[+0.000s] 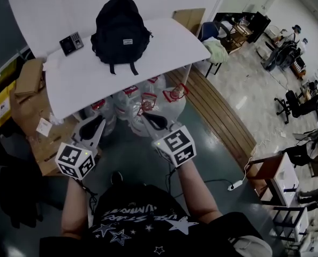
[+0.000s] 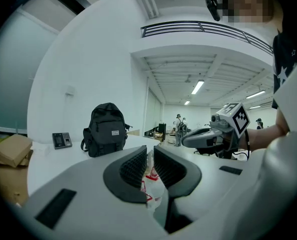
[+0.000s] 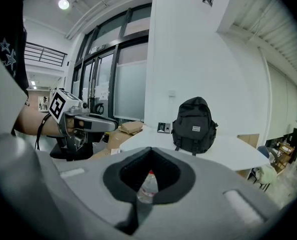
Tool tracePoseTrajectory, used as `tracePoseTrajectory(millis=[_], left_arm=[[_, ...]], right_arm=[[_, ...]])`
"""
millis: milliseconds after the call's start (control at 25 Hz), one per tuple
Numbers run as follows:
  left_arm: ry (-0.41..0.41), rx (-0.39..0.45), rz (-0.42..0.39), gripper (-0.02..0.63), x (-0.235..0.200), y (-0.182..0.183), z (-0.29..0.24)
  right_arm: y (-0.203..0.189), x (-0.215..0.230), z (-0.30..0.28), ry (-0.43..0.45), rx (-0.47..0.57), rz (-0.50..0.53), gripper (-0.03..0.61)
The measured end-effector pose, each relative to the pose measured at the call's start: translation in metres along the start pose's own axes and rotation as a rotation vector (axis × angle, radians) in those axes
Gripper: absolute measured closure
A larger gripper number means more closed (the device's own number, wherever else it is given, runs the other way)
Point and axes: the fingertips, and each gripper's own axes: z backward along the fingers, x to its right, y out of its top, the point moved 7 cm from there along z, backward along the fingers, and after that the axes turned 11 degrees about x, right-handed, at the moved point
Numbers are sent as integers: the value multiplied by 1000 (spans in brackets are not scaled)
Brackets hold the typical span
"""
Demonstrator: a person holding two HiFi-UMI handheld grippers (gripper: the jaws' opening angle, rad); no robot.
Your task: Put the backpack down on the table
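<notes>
A black backpack point(image 1: 120, 28) stands upright on the white table point(image 1: 164, 44), straps hanging toward the near edge. It also shows in the left gripper view, backpack point(image 2: 106, 130), and in the right gripper view, backpack point(image 3: 193, 125). Both grippers hang short of the table's near edge, well apart from the bag and holding nothing. My left gripper point(image 1: 97, 123) points at the table with a narrow gap between its pads point(image 2: 136, 165). My right gripper point(image 1: 148, 119) is beside it, its fingertips point(image 3: 151, 156) pressed together on nothing.
A small black device point(image 1: 71, 43) lies on the table left of the bag. Several large water bottles point(image 1: 148, 103) stand under the table. Cardboard boxes point(image 1: 28, 76) are stacked at the left. Wooden boards point(image 1: 218, 111) lie on the floor at the right, and office chairs point(image 1: 298, 103) beyond.
</notes>
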Motion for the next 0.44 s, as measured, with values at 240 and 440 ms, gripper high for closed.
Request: tracePoseTrajectory(millis=[240,440], left_arm=[[10,-14,-3,606,21,4,4],[6,-20,6,606,30,-1,4]], right_arm=[[0,-1,20,16,-5,-14,578],[0,-2,30,21,11,-34,578]])
